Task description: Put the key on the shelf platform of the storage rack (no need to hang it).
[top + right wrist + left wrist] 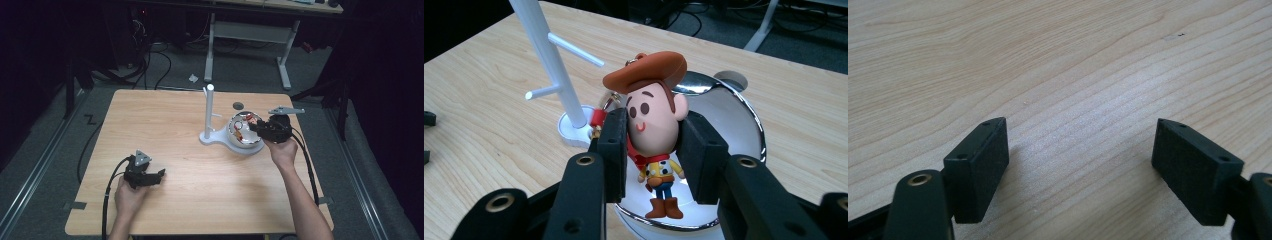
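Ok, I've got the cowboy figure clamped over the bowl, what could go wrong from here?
1. The right tool grips the cowboy figure only by its rounded head, so it might slip or swing.
2. Its keyring and red tag hang loose beside the white peg stand and could snag a peg.
3. The shiny bowl sits right under the figure; a bump may shift it. The left tool is open, resting away from it, so it is not steadying anything.

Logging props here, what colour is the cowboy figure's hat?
Brown, clearest in the right gripper view: the cowboy figure's hat.
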A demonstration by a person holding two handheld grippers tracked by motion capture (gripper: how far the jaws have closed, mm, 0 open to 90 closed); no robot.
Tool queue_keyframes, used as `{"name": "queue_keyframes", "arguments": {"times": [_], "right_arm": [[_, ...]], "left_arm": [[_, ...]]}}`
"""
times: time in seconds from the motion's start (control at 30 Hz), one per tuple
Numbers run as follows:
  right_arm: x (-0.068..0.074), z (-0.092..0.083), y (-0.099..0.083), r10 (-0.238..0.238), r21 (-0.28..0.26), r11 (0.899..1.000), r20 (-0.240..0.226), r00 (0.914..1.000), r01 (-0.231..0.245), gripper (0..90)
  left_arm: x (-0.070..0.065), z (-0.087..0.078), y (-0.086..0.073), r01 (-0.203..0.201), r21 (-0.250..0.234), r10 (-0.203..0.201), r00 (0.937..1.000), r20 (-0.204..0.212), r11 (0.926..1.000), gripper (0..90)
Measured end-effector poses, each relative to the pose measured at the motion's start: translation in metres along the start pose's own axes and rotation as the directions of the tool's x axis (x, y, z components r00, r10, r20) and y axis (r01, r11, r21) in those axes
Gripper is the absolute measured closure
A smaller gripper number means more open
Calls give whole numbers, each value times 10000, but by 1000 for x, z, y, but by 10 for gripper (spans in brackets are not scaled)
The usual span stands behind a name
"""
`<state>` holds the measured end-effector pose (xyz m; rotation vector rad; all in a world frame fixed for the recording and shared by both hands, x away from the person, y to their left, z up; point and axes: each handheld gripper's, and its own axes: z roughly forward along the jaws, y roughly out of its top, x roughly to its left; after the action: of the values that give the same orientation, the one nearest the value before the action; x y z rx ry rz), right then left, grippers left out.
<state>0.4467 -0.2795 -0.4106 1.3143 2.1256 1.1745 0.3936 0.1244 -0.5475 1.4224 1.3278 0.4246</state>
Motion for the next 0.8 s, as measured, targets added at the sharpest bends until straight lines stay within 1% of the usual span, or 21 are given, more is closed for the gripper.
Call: {"name": "queue_keyframes", "arguments": {"times": [0.27, 0.8], "right_arm": [[-4, 11, -4, 176, 285, 9994, 50, 9998, -178, 661], [-4, 34, -11, -51, 816, 9967, 256, 9997, 30, 659]], "left_arm": [[0, 0, 0, -3, 3, 3, 10000, 0, 10000, 231], [0, 0, 0, 9, 1, -9, 10000, 2, 10000, 231]]}}
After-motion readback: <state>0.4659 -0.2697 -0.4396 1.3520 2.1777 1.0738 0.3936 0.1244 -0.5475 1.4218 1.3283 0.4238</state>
